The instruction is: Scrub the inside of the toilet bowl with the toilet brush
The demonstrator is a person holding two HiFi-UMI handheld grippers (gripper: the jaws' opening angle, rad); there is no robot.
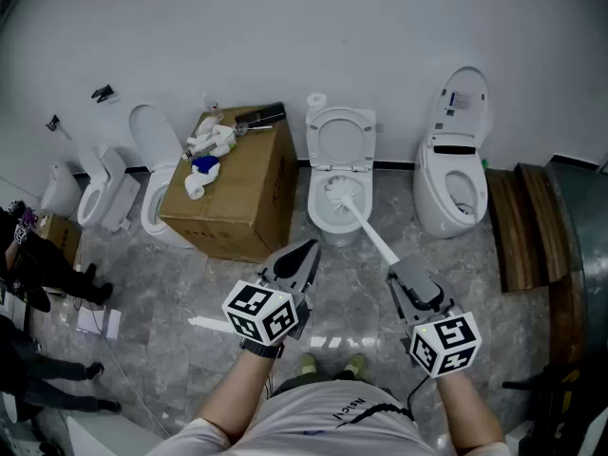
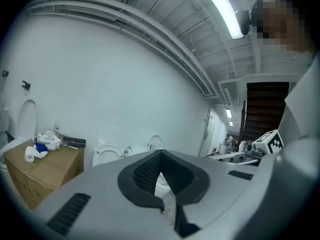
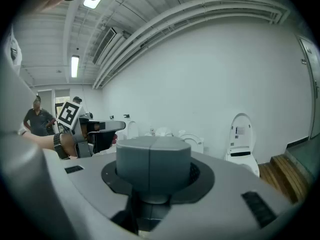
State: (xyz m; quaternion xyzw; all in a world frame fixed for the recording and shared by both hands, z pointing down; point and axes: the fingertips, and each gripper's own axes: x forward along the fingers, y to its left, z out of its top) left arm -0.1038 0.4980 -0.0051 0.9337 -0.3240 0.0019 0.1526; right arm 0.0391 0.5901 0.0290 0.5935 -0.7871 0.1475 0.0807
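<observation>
The middle toilet (image 1: 314, 209) stands against the wall with its lid (image 1: 342, 139) up. A white toilet brush (image 1: 334, 190) has its head inside the bowl, and its long handle (image 1: 372, 237) slants back to my right gripper (image 1: 398, 273), which is shut on it. In the right gripper view the grey end of the handle (image 3: 152, 166) fills the space between the jaws. My left gripper (image 1: 306, 253) hovers over the floor just left of the handle, shut and holding nothing. In the left gripper view its tips (image 2: 160, 156) meet, with the toilet (image 2: 107, 155) beyond.
A cardboard box (image 1: 237, 198) with rags and a bottle on top stands left of the toilet. Two more toilets (image 1: 157, 174) (image 1: 100, 196) stand further left, another (image 1: 456, 164) to the right. Wooden planks (image 1: 518, 221) lie at the right. People (image 1: 38, 269) stand at the far left.
</observation>
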